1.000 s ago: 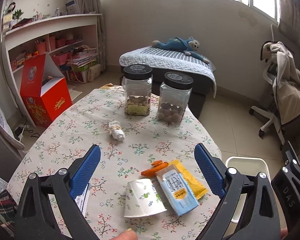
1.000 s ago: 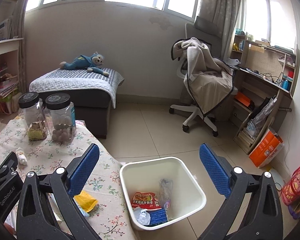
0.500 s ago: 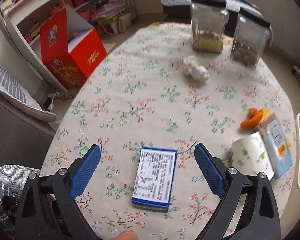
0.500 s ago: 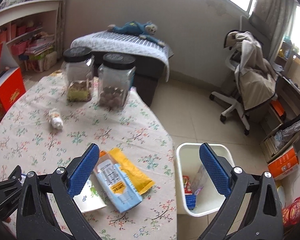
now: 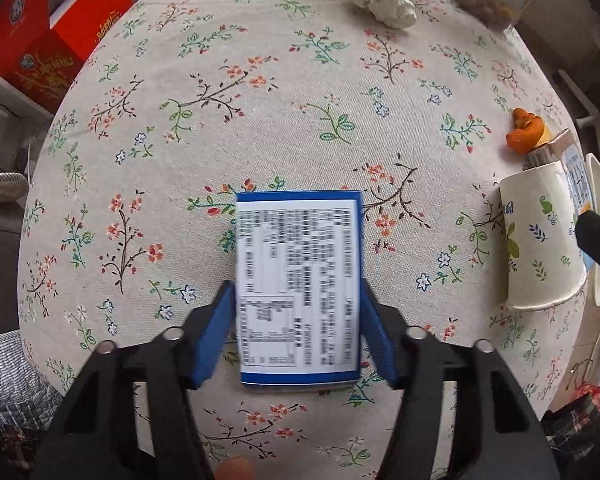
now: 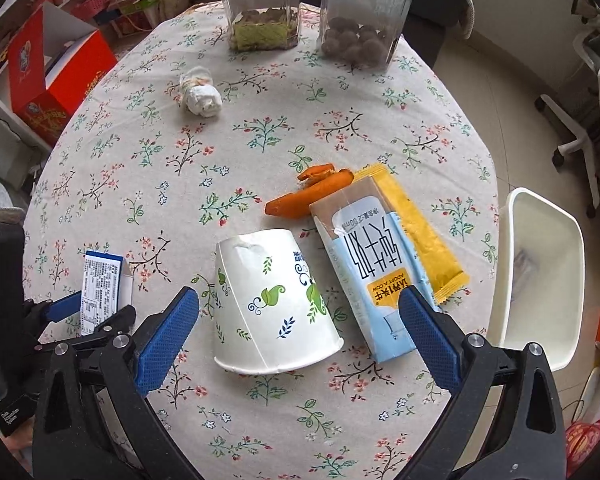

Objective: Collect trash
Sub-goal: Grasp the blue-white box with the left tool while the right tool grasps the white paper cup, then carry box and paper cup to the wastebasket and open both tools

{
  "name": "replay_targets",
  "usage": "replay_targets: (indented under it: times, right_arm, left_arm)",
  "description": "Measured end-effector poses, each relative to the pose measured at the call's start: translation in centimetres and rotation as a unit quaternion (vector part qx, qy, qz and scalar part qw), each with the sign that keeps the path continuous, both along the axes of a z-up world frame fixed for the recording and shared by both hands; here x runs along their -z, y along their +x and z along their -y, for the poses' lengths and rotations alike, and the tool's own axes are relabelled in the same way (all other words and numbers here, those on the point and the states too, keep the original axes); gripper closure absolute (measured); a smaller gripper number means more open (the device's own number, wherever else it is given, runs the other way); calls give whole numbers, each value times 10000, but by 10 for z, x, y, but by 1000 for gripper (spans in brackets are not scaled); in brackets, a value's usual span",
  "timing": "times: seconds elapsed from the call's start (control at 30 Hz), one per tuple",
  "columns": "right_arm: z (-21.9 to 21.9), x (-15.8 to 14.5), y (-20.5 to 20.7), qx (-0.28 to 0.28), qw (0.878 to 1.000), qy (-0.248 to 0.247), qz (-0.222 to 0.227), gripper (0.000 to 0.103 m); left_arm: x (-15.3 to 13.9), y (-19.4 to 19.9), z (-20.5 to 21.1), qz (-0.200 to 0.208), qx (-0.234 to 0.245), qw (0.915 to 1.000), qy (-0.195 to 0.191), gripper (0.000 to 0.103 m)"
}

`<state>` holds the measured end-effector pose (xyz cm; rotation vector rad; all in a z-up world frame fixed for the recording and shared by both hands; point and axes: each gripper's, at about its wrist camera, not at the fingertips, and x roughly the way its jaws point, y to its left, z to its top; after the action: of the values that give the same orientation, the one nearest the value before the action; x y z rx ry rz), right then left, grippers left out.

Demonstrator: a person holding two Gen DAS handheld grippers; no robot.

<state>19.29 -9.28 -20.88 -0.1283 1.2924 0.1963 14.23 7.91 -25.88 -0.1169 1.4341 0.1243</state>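
Barely begun, judging by the litter left on the surface (image 6: 340, 408). Left gripper (image 5: 296, 332) pointing straight down, jaws just closing in, blue pads flush against both long sides of the blue-and-white box (image 5: 298, 284) lying flat. Right gripper (image 6: 296, 340) spread wide, holding nothing, poised over the tipped paper cup (image 6: 272, 304). Milk carton (image 6: 372, 280) at the cup's 3 o'clock, yellow sachet (image 6: 420, 240) beyond, orange peel (image 6: 308, 196) at 12, crumpled tissue (image 6: 200, 92) toward 11. White bin (image 6: 540, 280) off the edge at 3 o'clock, contents hard to make out.
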Motion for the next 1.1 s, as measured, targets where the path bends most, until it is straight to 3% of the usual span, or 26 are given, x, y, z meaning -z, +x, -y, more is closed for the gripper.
replay_targets:
  times: [0.2,0.33,0.43,0.5,0.8,0.97,1.1]
  right_arm:
    - [-20,19,5,-269,9992,-188,-237,7]
    - [-35,37,9,-422,9978,-238,-457,11]
    - [-41,49,11,-499,9965,-301,-597,37]
    - [-44,45,12,-504,9973,-251,-479,40]
    - [-48,-29,13,-416,9953,660,567,42]
    - [-38,-77,7,-295,9829,1059,1474,41]
    - [-28,-102,-3,-180,9678,1189,2211,40]
  left_arm:
    - [-23,-13,-22,361,-183,9990,-200,48]
    - [-31,-21,-28,520,-235,9983,-122,48]
    - [-34,-25,-35,579,-285,9979,-83,48]
    - [-38,-16,-51,623,-361,9973,-102,48]
    - [-75,-1,-73,1380,-714,9878,-134,48]
    - [-111,-1,-73,2078,-779,9751,-11,48]
    - [-139,-5,-62,2682,-701,9603,325,48]
